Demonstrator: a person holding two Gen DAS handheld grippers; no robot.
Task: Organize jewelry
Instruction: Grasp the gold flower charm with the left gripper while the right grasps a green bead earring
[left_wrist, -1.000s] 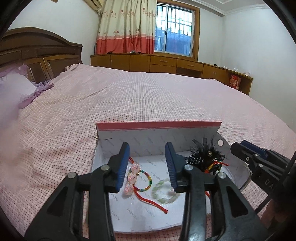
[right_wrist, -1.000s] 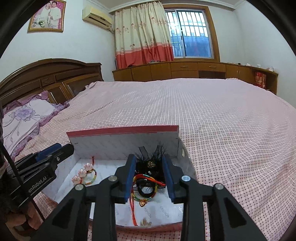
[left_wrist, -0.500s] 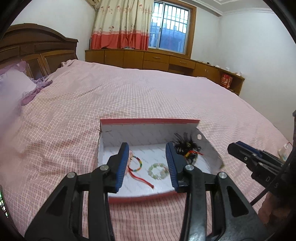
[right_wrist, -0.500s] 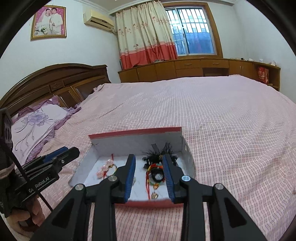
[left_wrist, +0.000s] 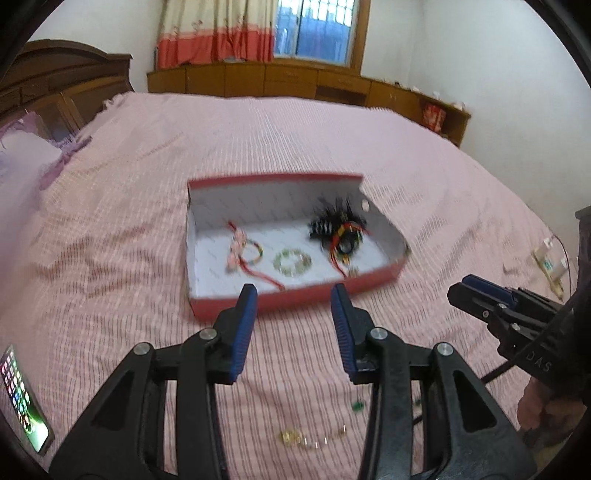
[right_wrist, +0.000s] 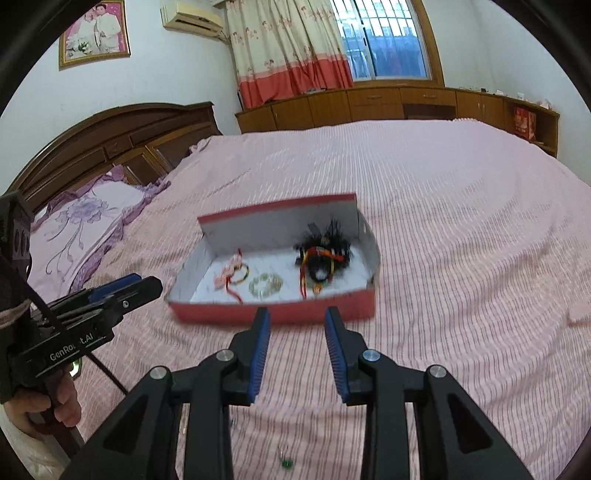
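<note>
On the pink bed (left_wrist: 295, 140) sits a red-walled box (left_wrist: 295, 299) with its far flap up; inside lie a beaded bracelet with a red cord (left_wrist: 245, 251), a pale green bead ring (left_wrist: 291, 263) and a black feathery bundle with coloured cords (left_wrist: 338, 230). Both grippers hover short of the box's near wall. The left gripper (left_wrist: 293, 325) has its jaws partly open with nothing between them, and so does the right gripper (right_wrist: 297, 350). A small gold chain (left_wrist: 310, 439) and a tiny green piece (left_wrist: 357, 405) lie loose on the bedspread just under the left gripper, outside the box, and a phone (left_wrist: 24, 398) rests at the bed's left edge. Judging by that, the step in hand is likely collecting the stray pieces. To do it well, the nearer gripper should tilt down steeply over the chain, straddle its bunched part, and close gently so the links do not slip or snag the fabric, then lower it into a bare patch of the box, apart from the tangled cords
</note>
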